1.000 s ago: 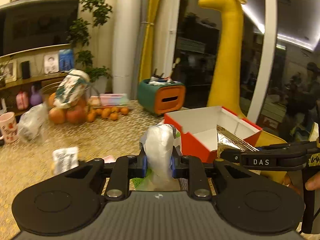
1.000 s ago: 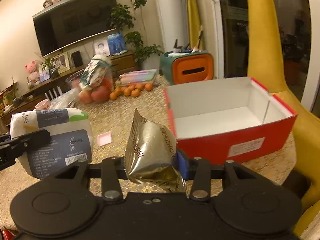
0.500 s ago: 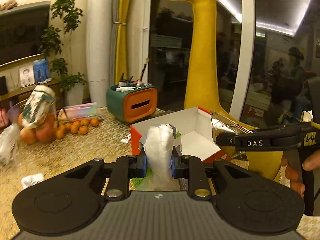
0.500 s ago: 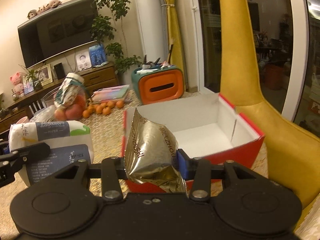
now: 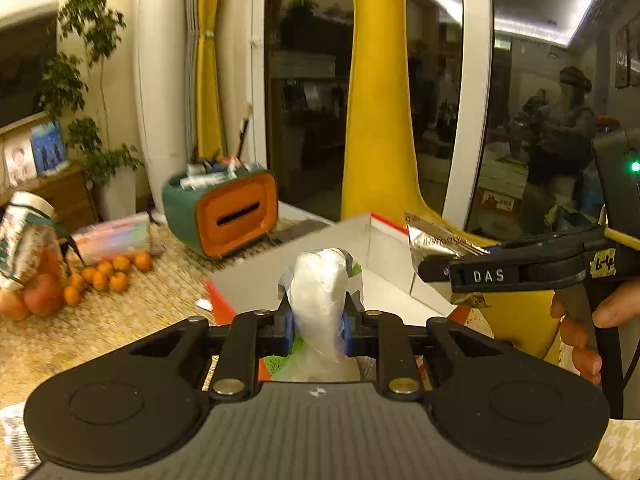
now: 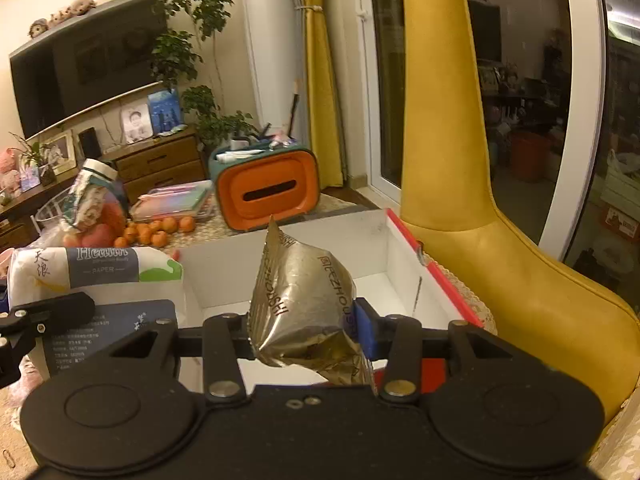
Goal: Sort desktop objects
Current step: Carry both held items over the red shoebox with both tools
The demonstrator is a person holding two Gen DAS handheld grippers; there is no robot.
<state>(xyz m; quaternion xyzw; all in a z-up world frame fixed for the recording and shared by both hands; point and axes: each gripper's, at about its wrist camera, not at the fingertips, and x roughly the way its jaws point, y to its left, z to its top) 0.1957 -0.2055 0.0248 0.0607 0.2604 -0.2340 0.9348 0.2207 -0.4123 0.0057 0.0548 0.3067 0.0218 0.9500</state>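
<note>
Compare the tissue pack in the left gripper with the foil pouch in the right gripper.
The tissue pack is white and soft, with blue and green label panels; the foil pouch is shiny, metallic and crinkled. The tissue pack looks bulkier and rounded; the foil pouch is flatter, with a pointed top corner. Both are clamped, one in the left gripper and one in the right gripper, near the open red box.

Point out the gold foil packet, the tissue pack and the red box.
gold foil packet (image 6: 304,304): right wrist view, middle of its crinkled face.
tissue pack (image 6: 100,268): right wrist view, on the printed label band.
red box (image 6: 288,256): right wrist view, white inner back wall.
</note>
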